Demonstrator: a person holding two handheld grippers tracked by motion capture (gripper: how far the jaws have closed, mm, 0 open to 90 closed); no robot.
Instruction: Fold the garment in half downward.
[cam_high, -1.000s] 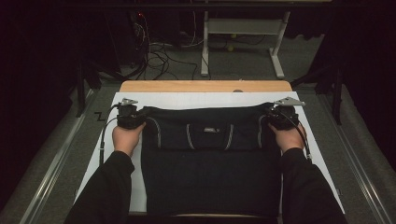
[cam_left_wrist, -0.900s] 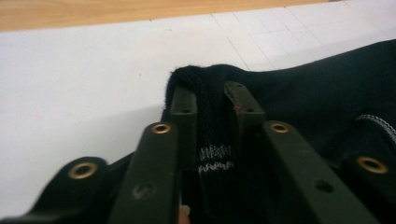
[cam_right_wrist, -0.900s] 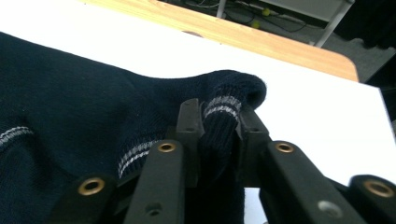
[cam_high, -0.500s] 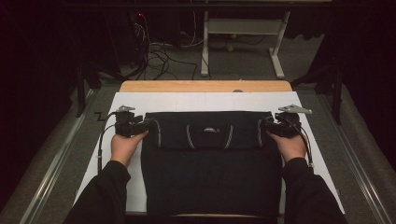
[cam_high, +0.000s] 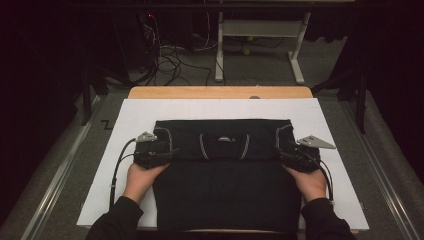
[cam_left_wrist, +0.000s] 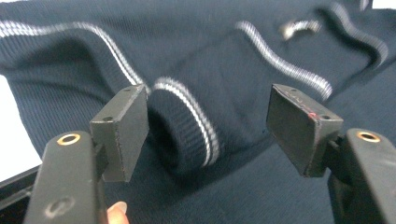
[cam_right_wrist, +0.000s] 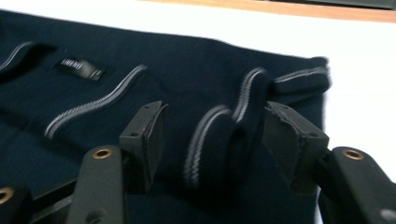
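The dark navy sweater (cam_high: 222, 175) lies flat on the white mat (cam_high: 115, 165) that covers the desk (cam_high: 220, 92), its top part folded toward the person so that the striped collar and label sit face up across the middle. The left gripper (cam_high: 162, 152) rests at the left end of that folded band and the right gripper (cam_high: 290, 154) at the right end. Both sets of fingers have just been opening: in the left gripper view the pads (cam_left_wrist: 122, 133) stand apart on either side of a striped cuff roll (cam_left_wrist: 184, 135), and in the right gripper view the fingers (cam_right_wrist: 145, 140) likewise flank a striped fold (cam_right_wrist: 219, 140) with a gap on each side, so neither is gripping cloth now. The step in hand looks like letting go of the fold just laid. To do it well, I would open both sides evenly and draw the grippers straight out sideways, keeping the pads from snagging the ribbed cuffs, which seem soft and prone to dragging along. The fold edge should stay straight and level across both ends; if one cuff bulges up, it is better pressed flat before the next fold than left to skew the stack
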